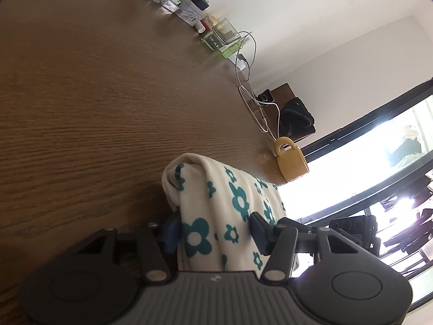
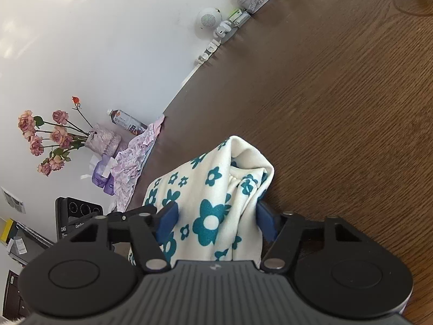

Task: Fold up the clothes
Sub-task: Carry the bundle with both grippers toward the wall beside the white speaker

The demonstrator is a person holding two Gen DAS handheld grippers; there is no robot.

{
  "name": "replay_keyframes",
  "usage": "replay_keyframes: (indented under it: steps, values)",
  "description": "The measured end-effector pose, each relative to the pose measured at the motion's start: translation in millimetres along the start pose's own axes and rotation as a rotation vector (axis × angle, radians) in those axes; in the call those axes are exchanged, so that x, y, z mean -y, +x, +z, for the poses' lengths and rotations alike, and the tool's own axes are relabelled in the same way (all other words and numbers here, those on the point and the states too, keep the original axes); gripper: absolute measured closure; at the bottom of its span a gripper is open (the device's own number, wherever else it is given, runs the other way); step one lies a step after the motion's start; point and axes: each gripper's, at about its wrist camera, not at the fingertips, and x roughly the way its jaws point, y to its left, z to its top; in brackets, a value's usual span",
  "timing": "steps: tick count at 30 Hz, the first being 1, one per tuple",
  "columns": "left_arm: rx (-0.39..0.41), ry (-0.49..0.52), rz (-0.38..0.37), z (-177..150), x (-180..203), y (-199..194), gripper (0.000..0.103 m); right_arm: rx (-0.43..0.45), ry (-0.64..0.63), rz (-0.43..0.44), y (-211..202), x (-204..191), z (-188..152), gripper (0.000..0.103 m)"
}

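Left wrist view: the left gripper (image 1: 215,234) is clenched on the cloth (image 1: 216,211), a cream fabric printed with teal flowers. The blue pads (image 1: 259,227) press the fabric from both sides, and a folded bunch of it stands up past the fingertips. The cloth is held above the table (image 1: 94,108), a brown wood-grain surface, close to one of its corners. A yellow mug (image 1: 291,162) stands at that corner, just beyond the cloth. White cables (image 1: 254,89) run along the table's edge toward the mug. Small boxes and a glass jar (image 1: 224,33) line the far edge against the wall. A window (image 1: 365,168) fills the space past the corner.

Right wrist view: the right gripper (image 2: 216,222) is likewise clenched on the cloth (image 2: 213,197), with fabric filling the gap between its blue pads (image 2: 169,218) and a gathered fold rising beyond them. Here the cloth hangs over the table's (image 2: 338,108) edge nearest the wall. A vase of pink roses (image 2: 48,140) and a crumpled lilac wrapper (image 2: 132,159) sit at the corner beside that edge, with a bottle (image 2: 127,120) lying behind them. A white round speaker (image 2: 209,18) and small items stand along the far edge.
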Motion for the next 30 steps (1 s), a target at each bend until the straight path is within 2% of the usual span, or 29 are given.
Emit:
replay_keyframes:
  steps: [2,4,10,16,23,30]
  values:
    - [0.001,0.009,-0.004,-0.2,-0.3,-0.5,0.051,-0.006,0.019,0.013,0.1,3.4,-0.3,0.053]
    - [0.003,0.011,-0.014,-0.8,-0.8,0.7,0.057,-0.007,0.031,0.036,1.0,7.2,-2.6,0.062]
    - [0.030,0.036,-0.051,-2.8,2.7,-0.5,0.066,0.006,0.011,0.059,-0.5,2.6,-1.4,0.069]
    - [0.082,0.048,-0.078,5.6,3.6,-14.3,0.070,0.021,-0.014,0.094,5.4,-10.3,8.4,0.071]
    - [0.205,0.050,-0.071,38.5,7.5,-46.3,0.071,0.043,-0.074,0.146,32.0,-46.1,52.6,0.071]
    - [0.339,0.016,-0.016,110.4,5.9,-85.3,0.071,0.036,-0.104,0.186,95.2,-91.0,131.1,0.071]
